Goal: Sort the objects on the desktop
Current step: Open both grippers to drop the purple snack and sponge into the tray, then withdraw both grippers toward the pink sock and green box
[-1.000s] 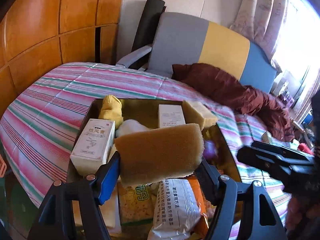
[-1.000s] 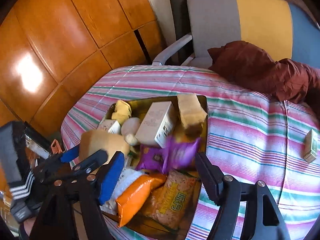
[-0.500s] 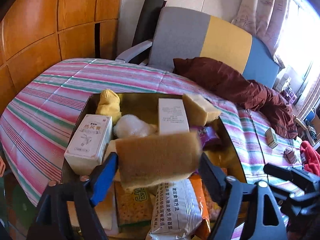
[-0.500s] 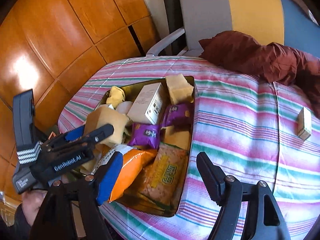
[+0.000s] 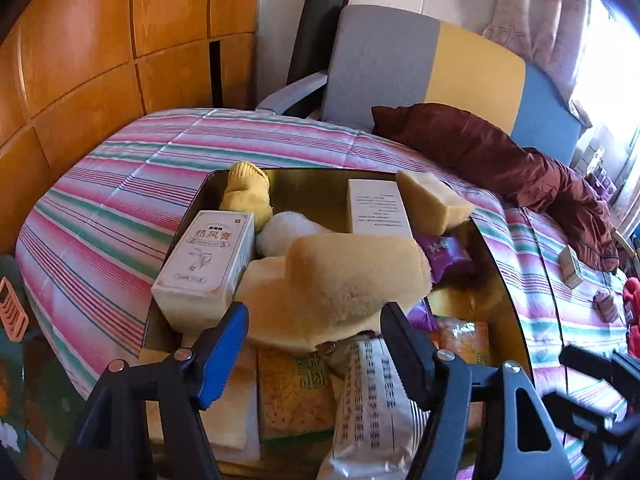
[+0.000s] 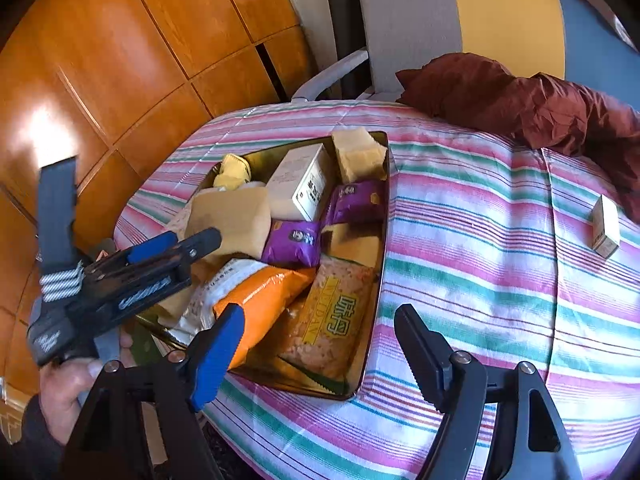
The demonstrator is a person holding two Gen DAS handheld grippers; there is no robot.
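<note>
A gold metal tray [image 5: 500, 280] [image 6: 384, 240] sits on a striped bedcover, piled with boxes, sponges and snack packets. A tan sponge [image 5: 344, 276] [image 6: 232, 216] lies on the pile beside a white box [image 5: 204, 260]. My left gripper [image 5: 314, 316] [image 6: 196, 236] hovers just behind the sponge. Its jaws are closing, with the sponge's near edge between the tips and the pads not pressing on it. My right gripper [image 6: 318, 312] is open over the tray's near right corner with nothing between its fingers. Under it lie an orange packet [image 6: 256, 300] and a cracker packet [image 6: 332, 320].
Also in the tray are a second sponge [image 5: 432, 204], a tall white box [image 5: 376, 208], purple packets [image 6: 292, 240] and a yellow cloth item [image 5: 244, 192]. A small box [image 6: 606, 222] lies on the bedcover to the right. A dark red cloth [image 6: 520, 100] and a chair stand behind.
The left jaws let go of the tan sponge, which dropped onto the pile in the tray. The right gripper drew back toward the tray's near right corner.
</note>
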